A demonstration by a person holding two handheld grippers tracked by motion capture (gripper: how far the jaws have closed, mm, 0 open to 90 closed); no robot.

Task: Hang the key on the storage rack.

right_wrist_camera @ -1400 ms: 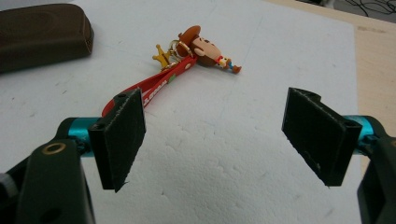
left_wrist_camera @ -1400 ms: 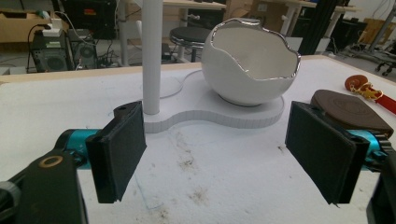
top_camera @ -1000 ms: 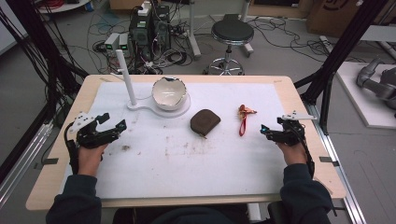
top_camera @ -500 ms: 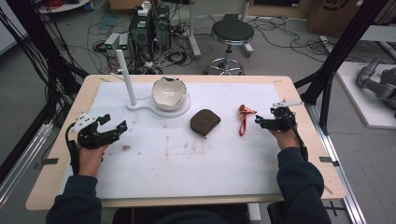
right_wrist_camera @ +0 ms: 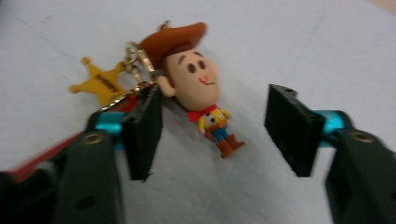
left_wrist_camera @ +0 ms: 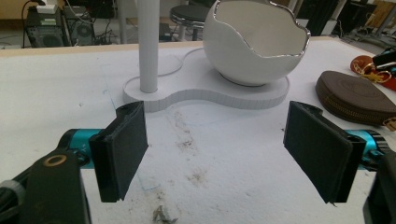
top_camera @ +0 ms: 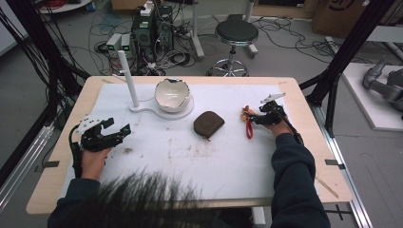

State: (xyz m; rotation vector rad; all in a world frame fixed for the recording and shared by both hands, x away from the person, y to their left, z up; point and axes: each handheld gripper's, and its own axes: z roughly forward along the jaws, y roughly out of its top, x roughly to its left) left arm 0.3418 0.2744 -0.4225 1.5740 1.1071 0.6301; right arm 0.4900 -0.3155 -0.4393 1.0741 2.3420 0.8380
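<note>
Keychain figure [right_wrist_camera: 205, 100]: one cowboy charm, lying flat on the white mat [top_camera: 285, 156] at the table's right side, between the right jaws but untouched by either pad.
Right gripper [right_wrist_camera: 212, 128]: jaws part-way apart and just been closing, nothing pinched yet; it points left at the charm in the high view [top_camera: 256, 118].
Doing it well: I would centre the small body between the pads, keep the jaw tips low to the mat, and close on the torso, not the head, so it does not squirt out.
Charm extras: one yellow star [right_wrist_camera: 95, 84], one gold clasp chain [right_wrist_camera: 135, 65], one red strap [top_camera: 249, 129].
Left gripper [left_wrist_camera: 217, 154]: jaws wide apart, holding nothing, resting at the left.
Brown pouch [top_camera: 208, 124]: one, mid-table.
White bowl [top_camera: 172, 94]: one, on its stand with one post [top_camera: 129, 78], far left.
</note>
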